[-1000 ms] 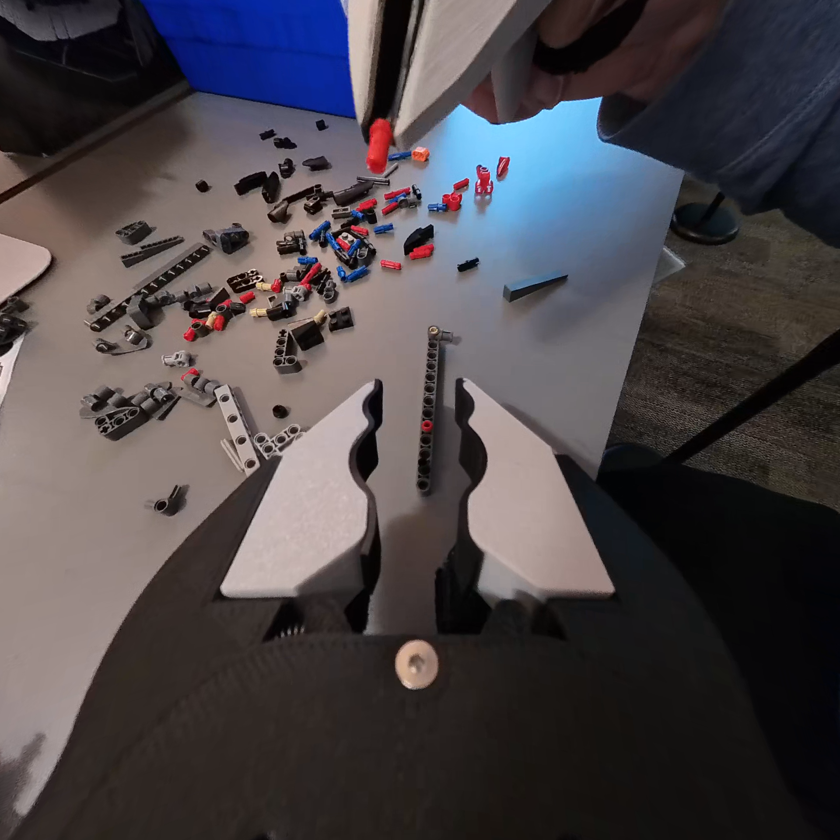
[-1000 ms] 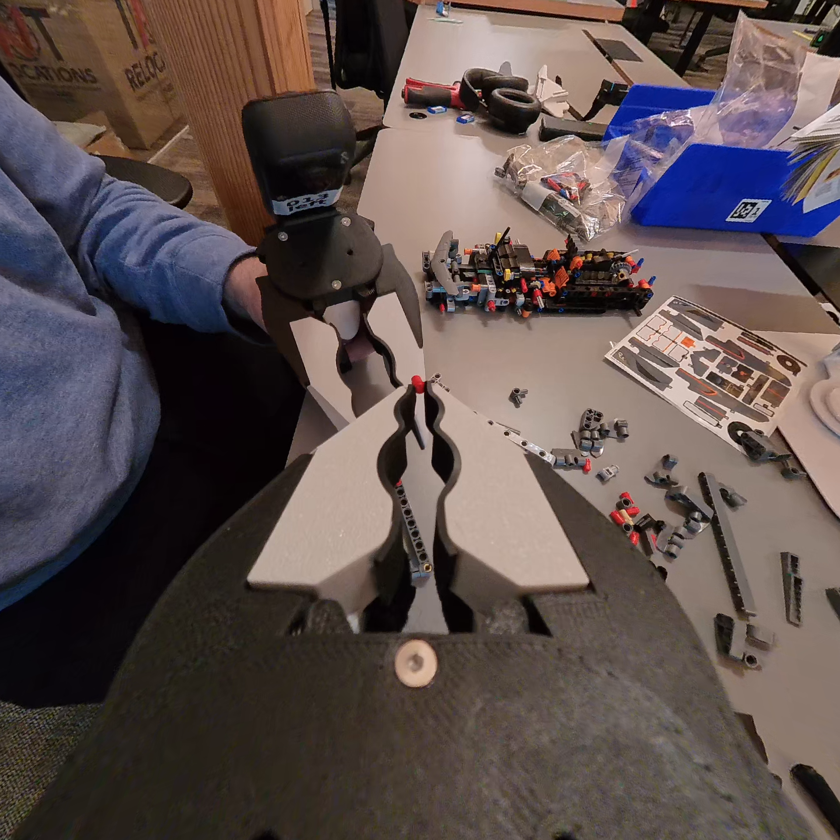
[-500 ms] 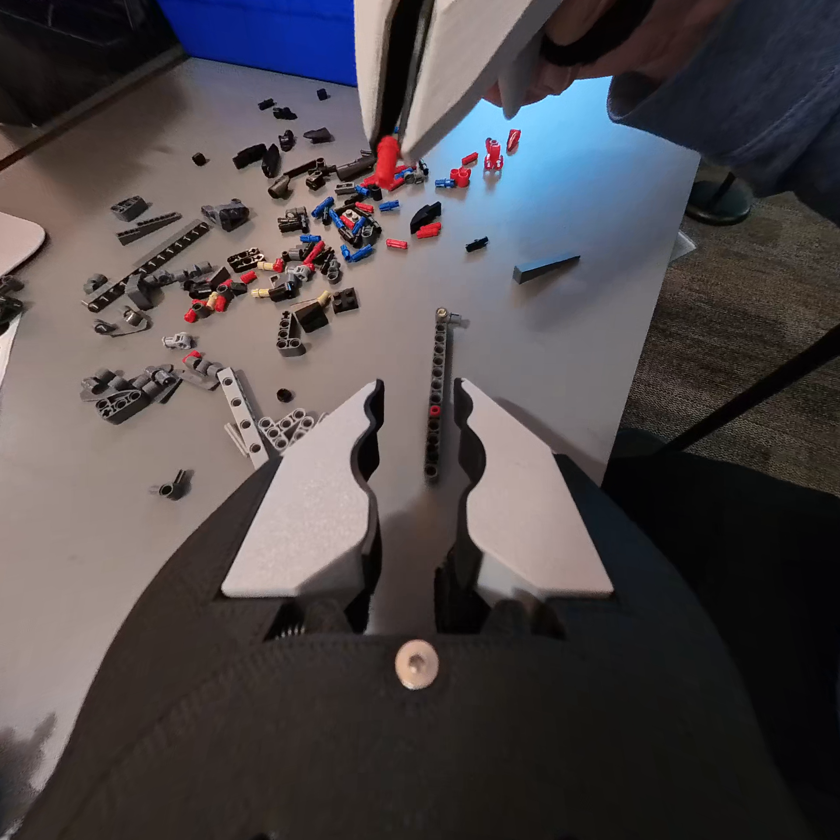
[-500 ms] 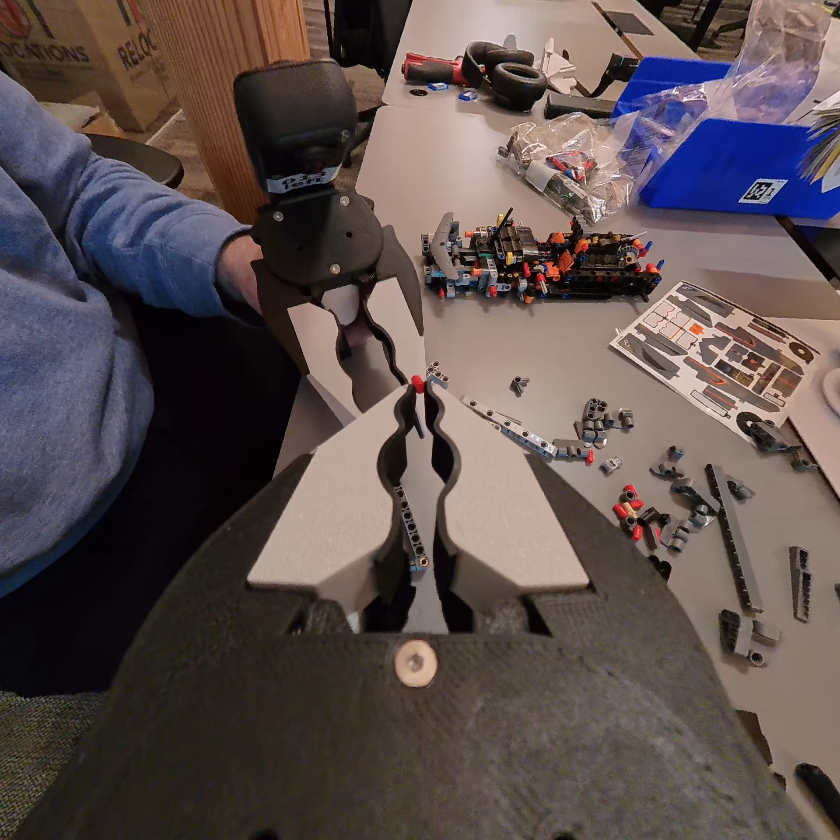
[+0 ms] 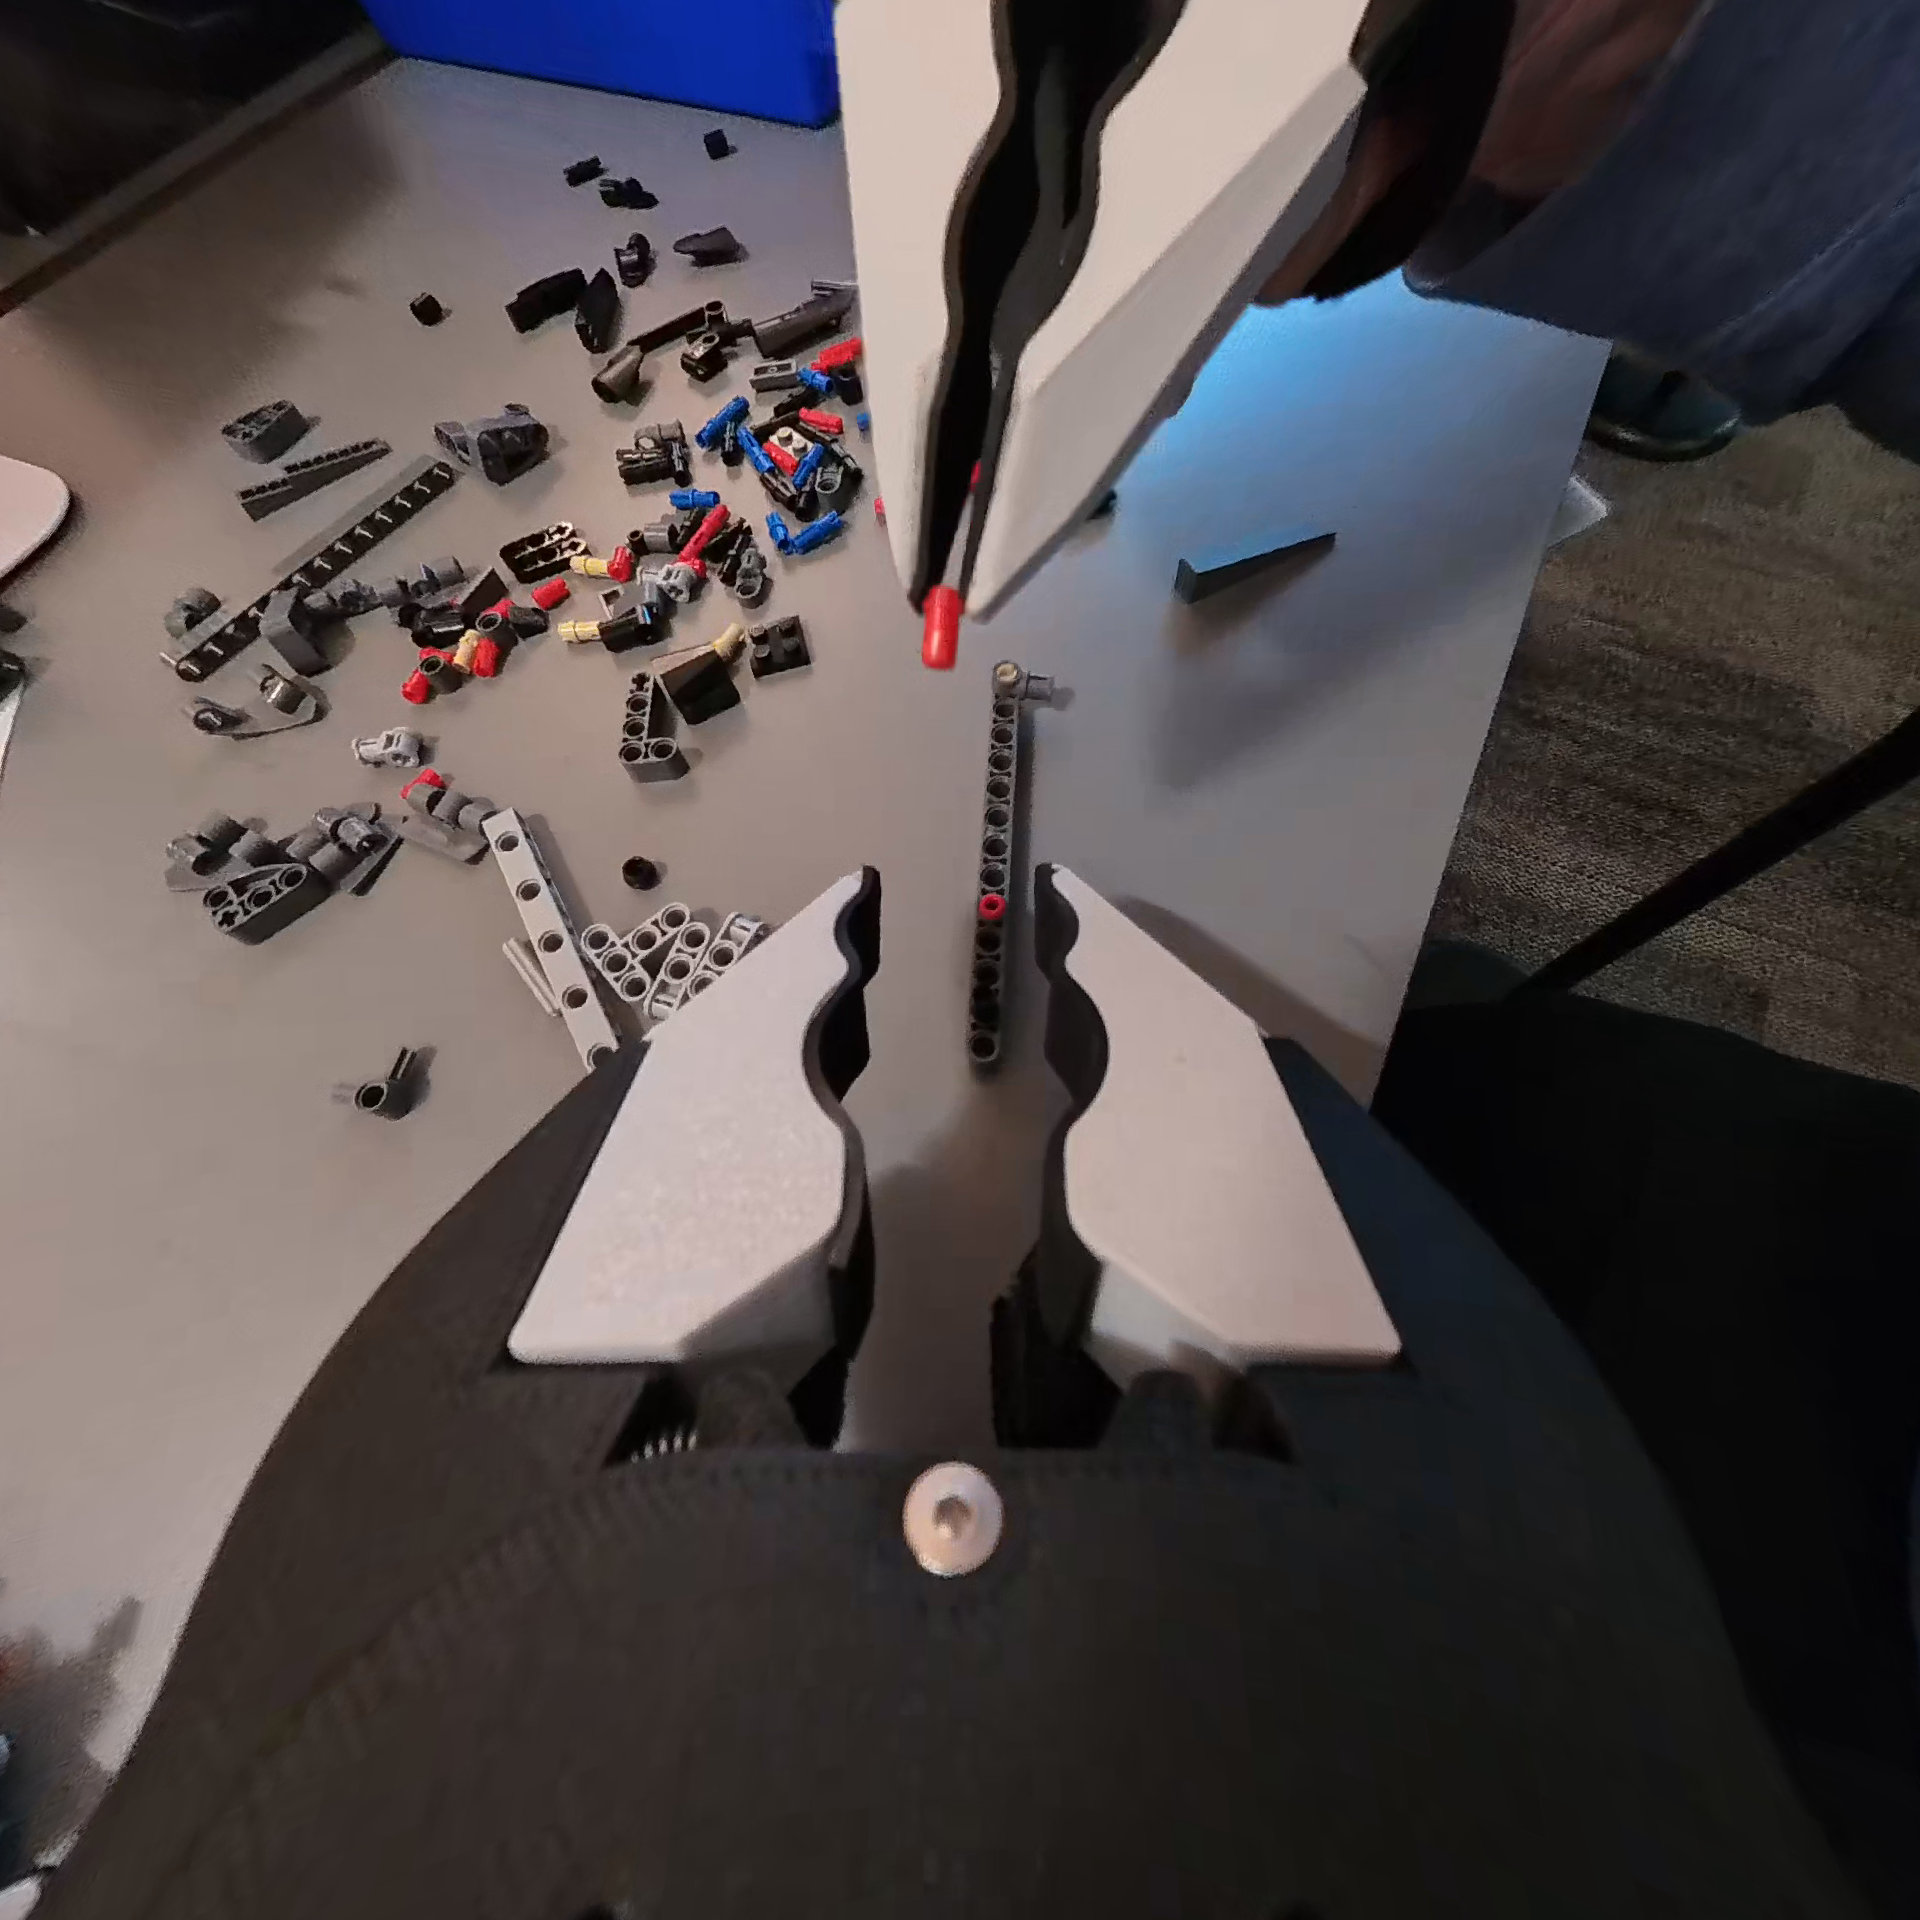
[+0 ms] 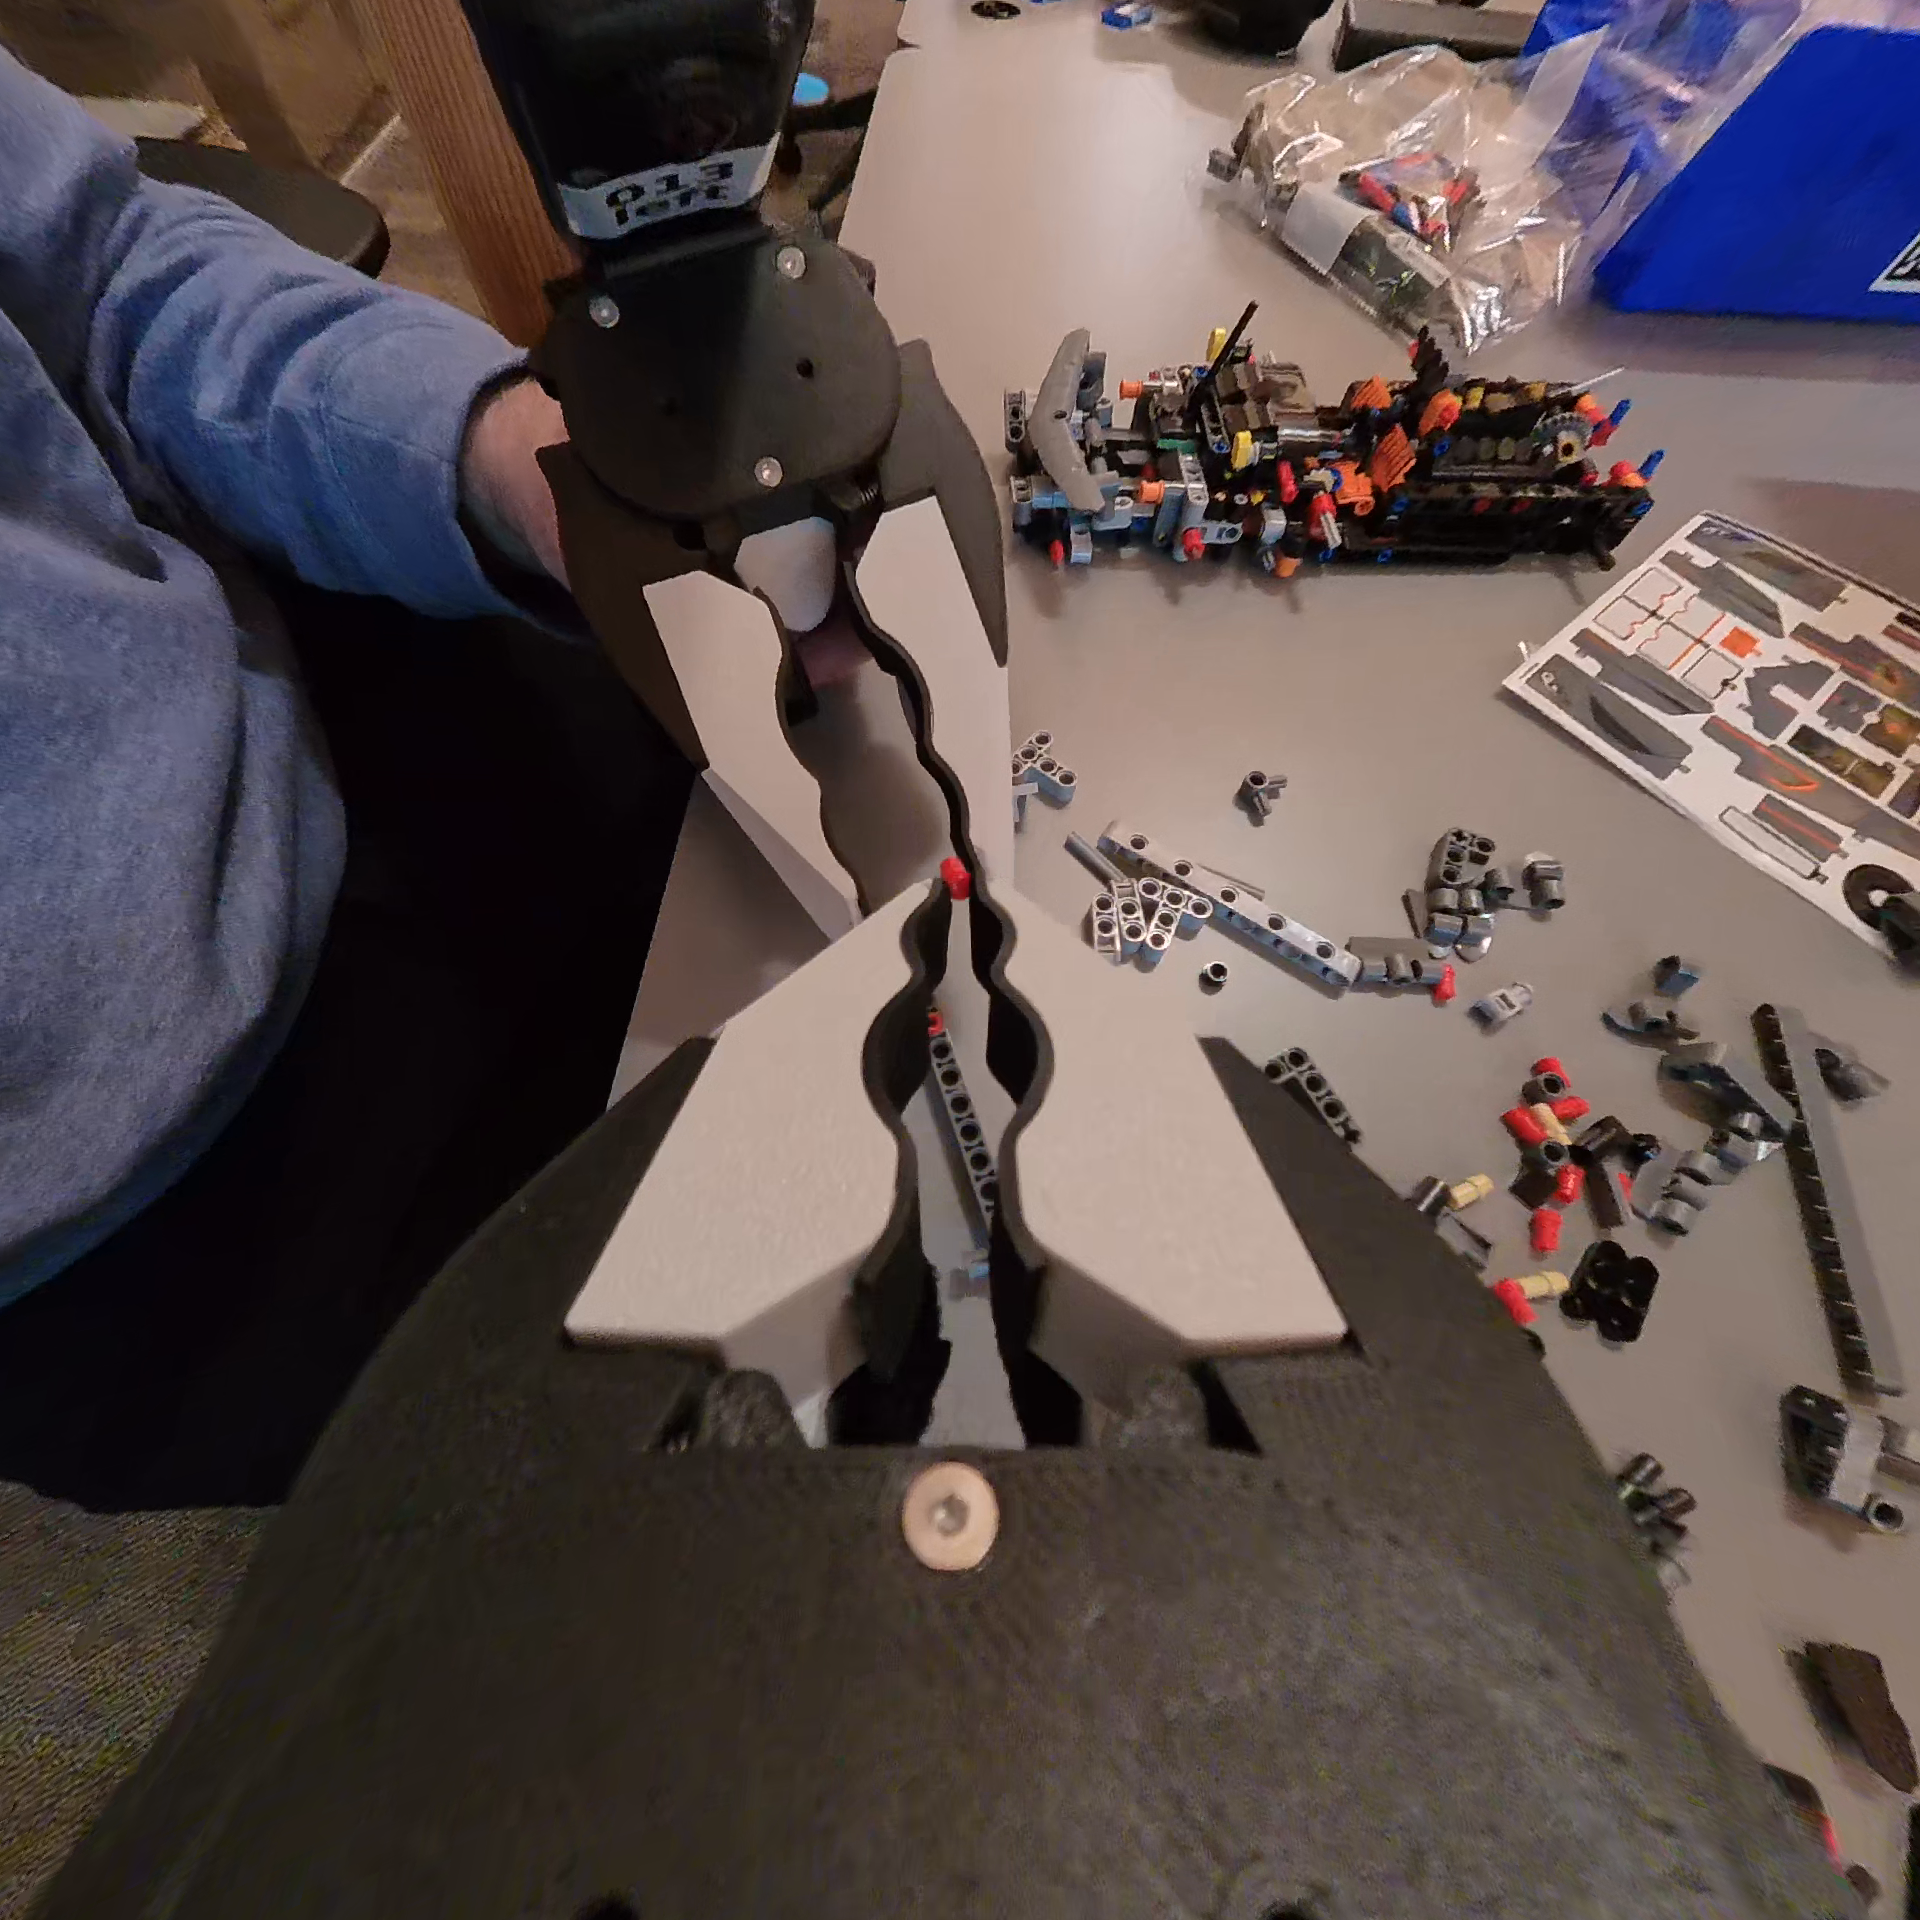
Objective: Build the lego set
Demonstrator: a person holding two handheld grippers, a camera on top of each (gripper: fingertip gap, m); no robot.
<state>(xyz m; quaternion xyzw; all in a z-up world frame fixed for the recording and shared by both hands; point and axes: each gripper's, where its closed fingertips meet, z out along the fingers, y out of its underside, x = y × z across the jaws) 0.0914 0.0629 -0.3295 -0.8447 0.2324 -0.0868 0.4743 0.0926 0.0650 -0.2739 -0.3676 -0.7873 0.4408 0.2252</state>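
Observation:
My left gripper [image 5: 956,883] is open, low over the grey table [image 5: 1299,436], with its fingers on either side of a long dark beam [image 5: 992,831] that lies flat. The beam has a red pin [image 5: 990,906] in one hole. My right gripper [image 5: 943,594] comes down from above, shut on a small red pin [image 5: 940,629] that hangs just above the beam's far end. In the right wrist view the right gripper [image 6: 956,896] pinches the red pin [image 6: 954,878], the beam [image 6: 961,1122] shows between its fingers, and the left gripper [image 6: 909,842] faces it.
Loose black, grey, red and blue parts [image 5: 675,520] are scattered left of the beam. A black wedge piece [image 5: 1252,561] lies to the right near the table edge. A part-built chassis [image 6: 1320,468], a sticker sheet [image 6: 1745,707], parts bags [image 6: 1403,208] and a blue bin [image 6: 1766,187] lie farther off. There is about 6 cm between the tips of the two grippers.
My right gripper has moved down and closer with the red pin, from over the parts pile to just above the beam's far end. My left gripper stays open around the beam.

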